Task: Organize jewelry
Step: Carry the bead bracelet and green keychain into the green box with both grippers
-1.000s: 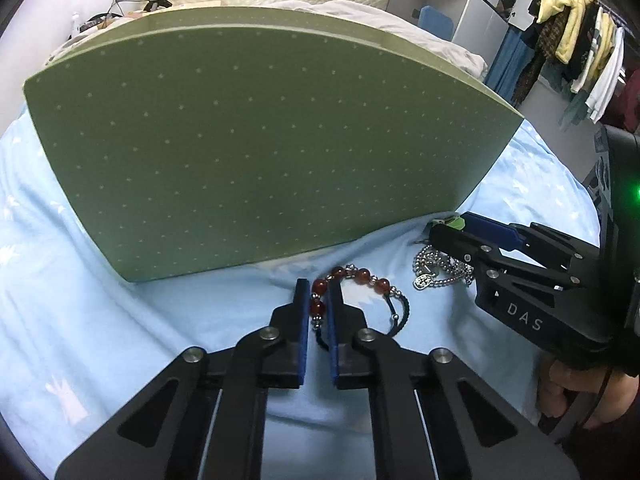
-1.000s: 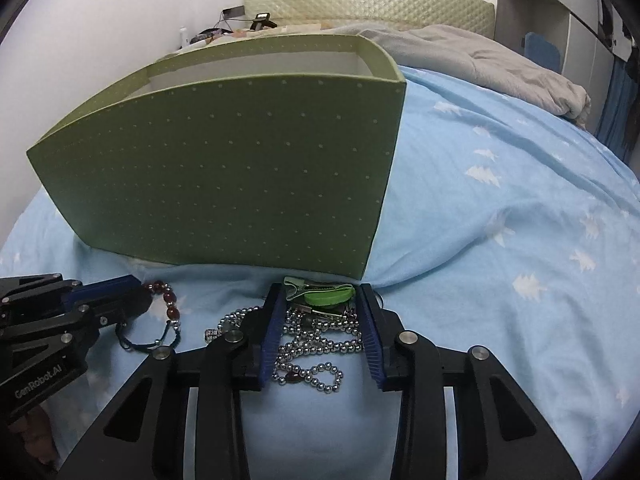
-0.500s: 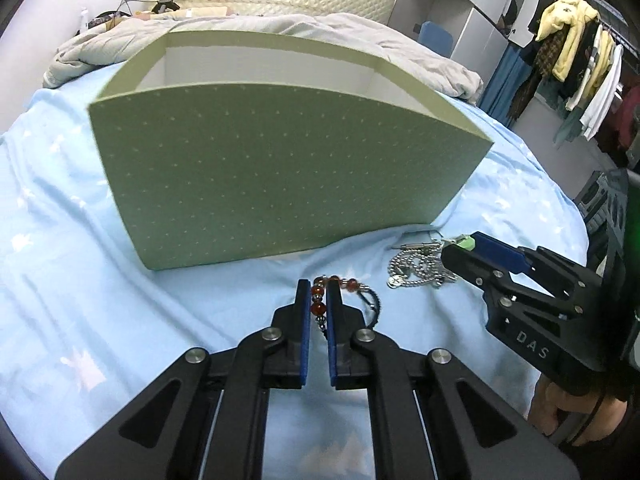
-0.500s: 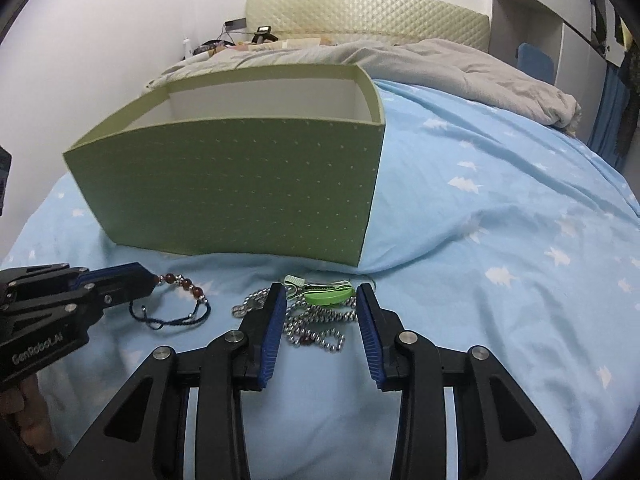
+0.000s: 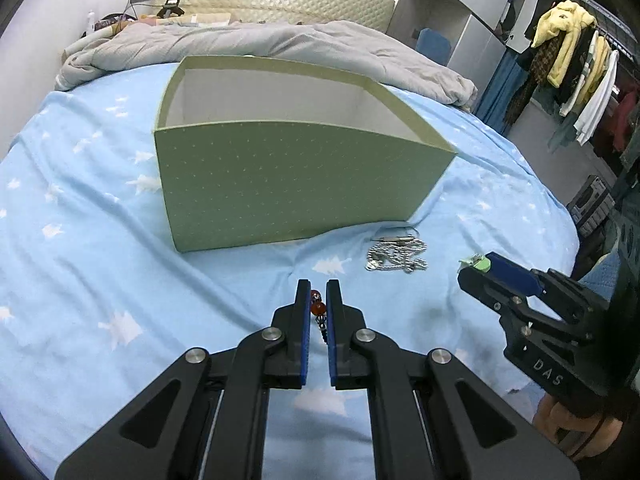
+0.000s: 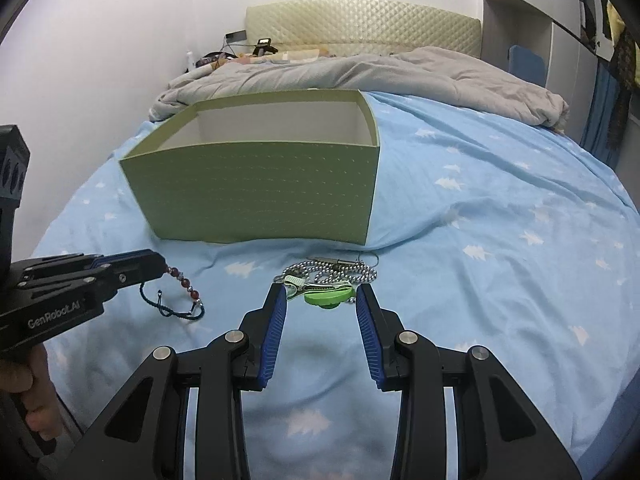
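Left gripper (image 5: pixel 318 304) has its jaws pinched nearly together, clamped on something small, held low and pointing forward. Right gripper (image 6: pixel 321 300) sits just to its right with jaws spread wide. Left hand (image 6: pixel 28 396) wraps the handle; bit of right hand (image 5: pixel 576 428) shows too.

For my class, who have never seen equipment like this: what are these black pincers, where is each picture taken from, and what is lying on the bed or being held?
No robot here: a person holds a two-fingered tool in each hand, with a camera looking along its fingers. One picture comes from the left tool, the other from the right tool. The left is shut on a red bead bracelet, whose dark cord trails down to the blue bedsheet. The right is open around a green clip, not gripping it. A silver ball chain lies beside the clip. Beyond stands an open green box.
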